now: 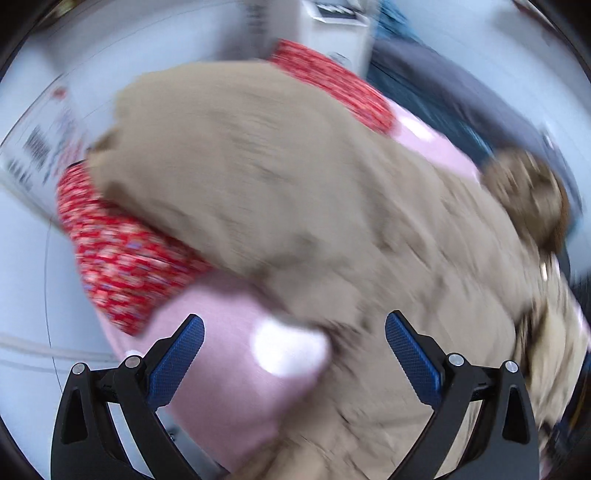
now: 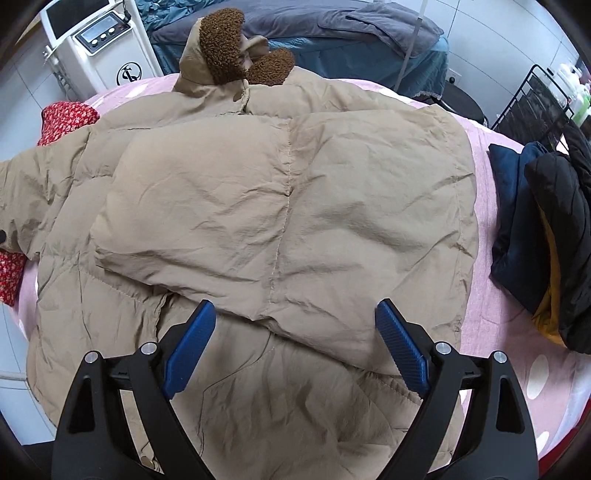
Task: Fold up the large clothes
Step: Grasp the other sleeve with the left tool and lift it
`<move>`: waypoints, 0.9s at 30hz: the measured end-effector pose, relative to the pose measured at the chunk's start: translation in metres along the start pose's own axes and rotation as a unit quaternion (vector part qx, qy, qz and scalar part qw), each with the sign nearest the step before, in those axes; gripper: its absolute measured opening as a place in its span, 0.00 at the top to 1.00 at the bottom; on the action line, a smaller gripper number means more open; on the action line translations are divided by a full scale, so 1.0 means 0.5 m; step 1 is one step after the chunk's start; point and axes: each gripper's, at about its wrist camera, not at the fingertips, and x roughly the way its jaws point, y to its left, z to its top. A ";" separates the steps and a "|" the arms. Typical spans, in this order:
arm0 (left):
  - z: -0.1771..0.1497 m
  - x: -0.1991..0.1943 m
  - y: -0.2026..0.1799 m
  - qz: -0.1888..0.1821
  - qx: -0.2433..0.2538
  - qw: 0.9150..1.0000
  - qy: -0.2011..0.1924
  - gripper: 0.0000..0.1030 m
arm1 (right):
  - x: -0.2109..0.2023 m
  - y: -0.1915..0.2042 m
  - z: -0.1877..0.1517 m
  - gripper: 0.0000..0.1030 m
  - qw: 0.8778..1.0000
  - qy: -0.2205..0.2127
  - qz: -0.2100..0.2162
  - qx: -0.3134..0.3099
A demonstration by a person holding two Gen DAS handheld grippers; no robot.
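- Puffer jacket [image 2: 280, 206], tan with a brown fleecy hood [image 2: 236, 48], lies spread across the pink-covered table [image 2: 491, 302], taking up most of it.
- One side looks already folded in: a padded panel lies over the body, its edge running just ahead of the right gripper [image 2: 295, 343].
- The sleeve on the far left side still trails outward, so I'd judge the fold is partly done, with that side and the final halving left.
- Right gripper hangs above the jacket, jaws spread wide and holding nothing.
- Left gripper [image 1: 293, 354] is likewise released, empty, over the jacket's edge and the pink cover; that view is badly blurred.
- A red flowered cloth [image 2: 68, 116] sits under the jacket's left side and may snag the sleeve fold.
- Dark folded clothes [image 2: 539, 236] are stacked at the right, apart from the jacket.
- A white machine [image 2: 96, 44] and a bed with grey bedding [image 2: 332, 26] stand behind.
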 end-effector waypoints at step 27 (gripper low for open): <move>0.177 -0.034 0.037 -0.039 0.016 0.998 -0.056 0.93 | -0.011 -0.020 -0.017 0.15 1.000 0.003 -0.009 0.027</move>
